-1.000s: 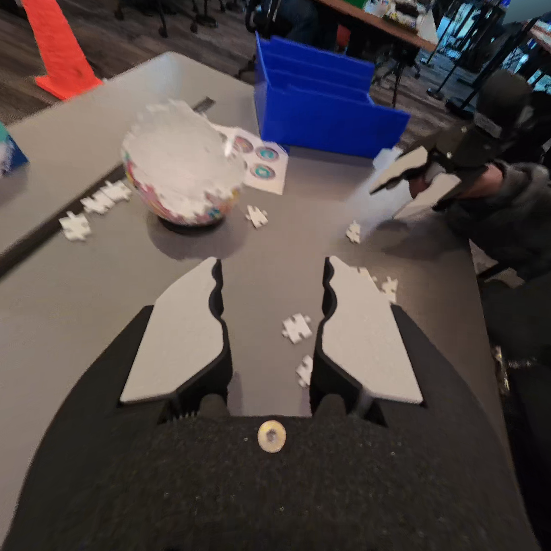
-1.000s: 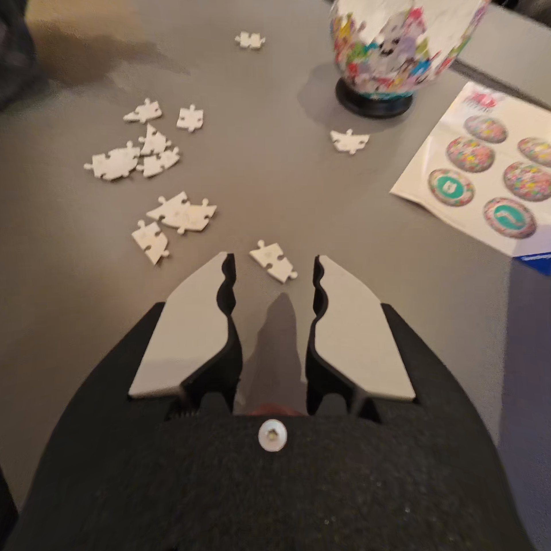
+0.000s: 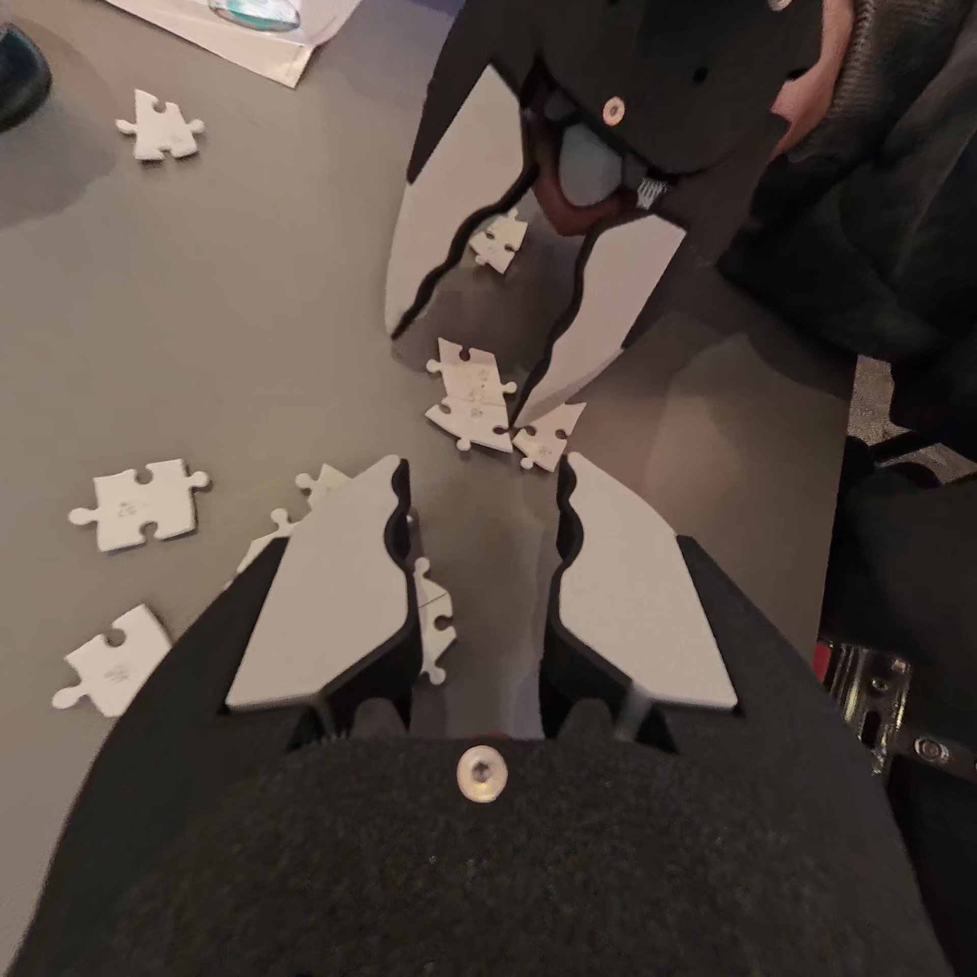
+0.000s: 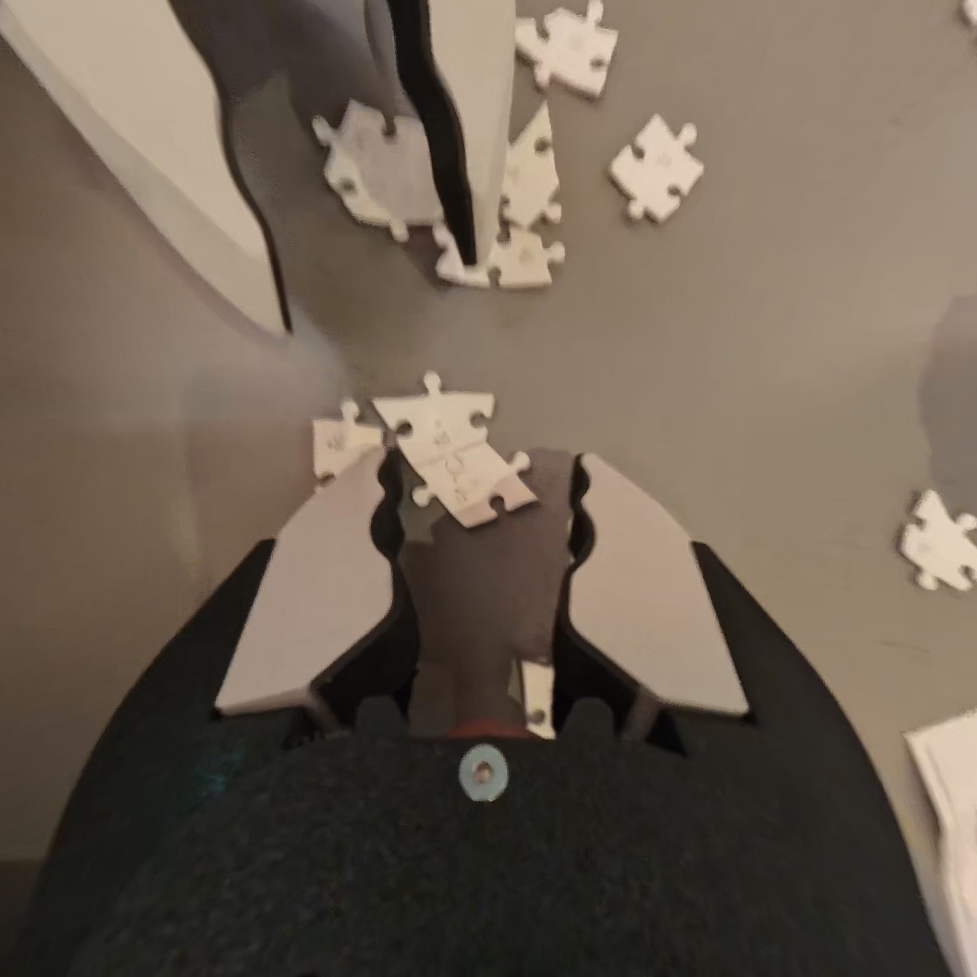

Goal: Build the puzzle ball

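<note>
Several white puzzle pieces lie face down on the grey table (image 3: 264,317). My left gripper (image 3: 484,465) is open and empty, low over the table, with its left finger over a few pieces (image 3: 433,618). My right gripper (image 4: 485,460) is open, with a joined strip of pieces (image 4: 454,460) lying on the table between its fingertips. In the left wrist view the right gripper (image 3: 454,378) points down at the same strip (image 3: 470,402), one fingertip between it and a single piece (image 3: 544,439). The left gripper (image 4: 375,293) shows at the top of the right wrist view. The puzzle ball is out of view.
Loose pieces lie to the left (image 3: 140,505), (image 3: 161,127), (image 3: 113,661) and farther out (image 4: 655,169), (image 4: 941,539). A printed paper sheet (image 3: 248,31) lies at the far left, and shows too in the right wrist view (image 4: 946,793). The table edge (image 3: 840,528) runs on the right, with dark gear beyond it. Some 6 cm of space lies between my two pairs of fingers.
Both grippers have dropped low to the table and come nose to nose over the loose pieces. The ball and blue bin have left view. Both grippers stay open.
</note>
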Demonstrator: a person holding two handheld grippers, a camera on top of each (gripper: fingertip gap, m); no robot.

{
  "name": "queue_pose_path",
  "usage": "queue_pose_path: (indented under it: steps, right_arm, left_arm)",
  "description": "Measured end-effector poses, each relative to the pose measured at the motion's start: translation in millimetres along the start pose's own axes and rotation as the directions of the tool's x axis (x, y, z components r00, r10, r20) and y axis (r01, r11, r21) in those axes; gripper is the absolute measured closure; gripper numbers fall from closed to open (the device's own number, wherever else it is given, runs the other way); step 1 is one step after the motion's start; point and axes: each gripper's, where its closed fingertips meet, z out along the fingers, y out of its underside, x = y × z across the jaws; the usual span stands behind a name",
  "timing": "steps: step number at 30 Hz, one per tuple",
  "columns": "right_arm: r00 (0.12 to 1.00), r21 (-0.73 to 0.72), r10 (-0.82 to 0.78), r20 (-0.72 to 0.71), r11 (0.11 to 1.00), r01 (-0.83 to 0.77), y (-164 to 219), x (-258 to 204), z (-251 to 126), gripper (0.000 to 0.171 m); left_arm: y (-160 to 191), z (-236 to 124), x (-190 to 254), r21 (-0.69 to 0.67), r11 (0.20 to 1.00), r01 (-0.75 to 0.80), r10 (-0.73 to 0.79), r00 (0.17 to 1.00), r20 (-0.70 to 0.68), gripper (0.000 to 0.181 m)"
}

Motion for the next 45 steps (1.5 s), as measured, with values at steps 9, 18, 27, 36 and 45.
queue_pose_path:
  steps: [9, 18, 27, 36, 45]
  right_arm:
    - [0.983, 0.033, 0.115, -0.140, 0.993, -0.111, 1.9, -12.0, -5.9, 0.131]
    - [0.952, 0.297, 0.156, -0.264, 0.952, -0.073, -47.4, -7.6, -48.0, 0.131]
    - [0.964, 0.357, 0.116, -0.239, 0.934, -0.024, -67.1, -20.9, -50.7, 0.126]
    - [0.875, 0.371, -0.433, -0.216, 0.793, 0.484, -92.9, -52.8, -101.7, 0.135]
    - [0.707, 0.311, -0.631, -0.320, 0.635, 0.707, -120.2, -63.9, -102.9, 0.148]
  left_arm:
    - [5.6, 10.7, -5.1, -0.012, 0.998, 0.065, -0.065, 0.998, 0.028, 0.130]
    - [-26.7, -8.9, 6.5, 0.135, 0.911, 0.389, -0.330, 0.885, -0.328, 0.132]
    - [-28.9, -27.7, 18.8, 0.102, 0.910, 0.402, -0.308, 0.820, -0.483, 0.179]
    - [-13.1, -63.1, 44.3, -0.221, 0.964, 0.150, -0.266, 0.613, -0.744, 0.179]
    - [-35.5, -92.6, 66.8, -0.369, 0.928, -0.057, -0.332, 0.325, -0.886, 0.179]
